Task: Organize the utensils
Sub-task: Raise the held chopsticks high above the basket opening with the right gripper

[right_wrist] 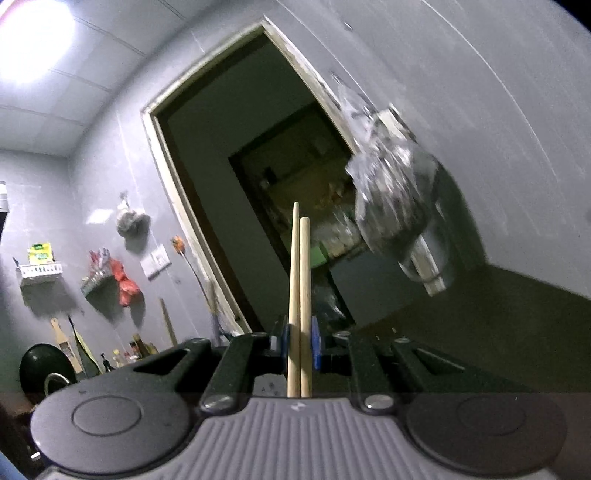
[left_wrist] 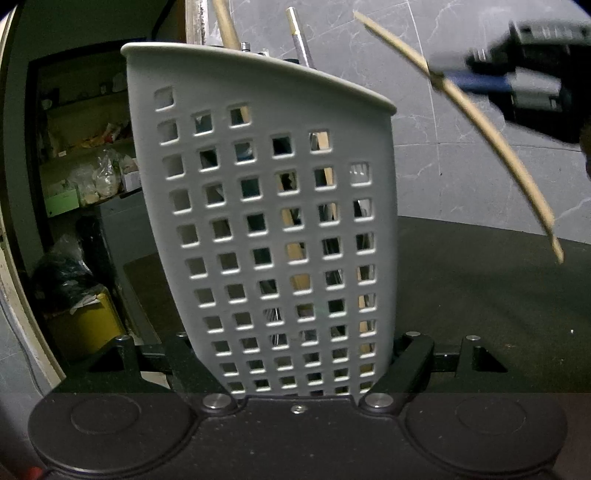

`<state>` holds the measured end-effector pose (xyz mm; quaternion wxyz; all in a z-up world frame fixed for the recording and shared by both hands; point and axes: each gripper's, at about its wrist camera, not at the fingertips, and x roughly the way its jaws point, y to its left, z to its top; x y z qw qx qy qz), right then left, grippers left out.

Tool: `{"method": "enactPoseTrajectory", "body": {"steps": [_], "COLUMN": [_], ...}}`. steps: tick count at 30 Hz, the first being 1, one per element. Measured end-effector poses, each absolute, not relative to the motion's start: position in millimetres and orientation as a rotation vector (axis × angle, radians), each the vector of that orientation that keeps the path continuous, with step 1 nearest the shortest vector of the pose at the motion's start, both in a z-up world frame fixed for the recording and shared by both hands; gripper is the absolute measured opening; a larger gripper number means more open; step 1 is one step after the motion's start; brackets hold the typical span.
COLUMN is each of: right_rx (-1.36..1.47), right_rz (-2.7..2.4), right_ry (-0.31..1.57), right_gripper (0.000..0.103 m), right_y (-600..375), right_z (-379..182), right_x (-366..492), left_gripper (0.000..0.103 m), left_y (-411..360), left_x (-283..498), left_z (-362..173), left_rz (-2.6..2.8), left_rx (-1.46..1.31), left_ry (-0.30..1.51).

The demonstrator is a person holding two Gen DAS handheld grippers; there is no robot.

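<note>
A white perforated utensil holder stands upright on the dark tabletop and fills the left wrist view. My left gripper is shut on its base, one finger against each side. A wooden handle and a metal-tipped stick stick out of its top. At the upper right, above and beside the rim, my right gripper is shut on a pair of wooden chopsticks, which slant down to the right. In the right wrist view the chopsticks stand between the blue pads of that gripper.
The dark tabletop spreads right of the holder, with a grey tiled wall behind. An open doorway shows shelves and a yellow bin. Hanging bags and a dark wok sit along the far wall.
</note>
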<state>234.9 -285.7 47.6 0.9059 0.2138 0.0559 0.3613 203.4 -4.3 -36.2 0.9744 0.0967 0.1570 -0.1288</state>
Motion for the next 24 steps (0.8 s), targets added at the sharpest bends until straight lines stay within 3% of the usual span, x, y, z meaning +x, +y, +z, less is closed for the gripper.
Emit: {"method": "enactPoseTrajectory", "body": {"steps": [14,24], "right_rx": [0.489,0.504], "right_rz": [0.907,0.965], "right_ry": [-0.06,-0.053], "right_gripper": [0.014,0.014], "right_y": [-239.9,-195.6], "right_z": [116.1,117.5], "right_x": [239.0,261.7], "left_gripper": [0.079,0.079], "left_y": [-1.3,3.0], "left_x": [202.8,203.5], "left_z": [-36.0,-35.8], "left_rz": [-0.263,-0.268], "left_rx": [0.191,0.185], "left_ry": [0.316,0.314]}}
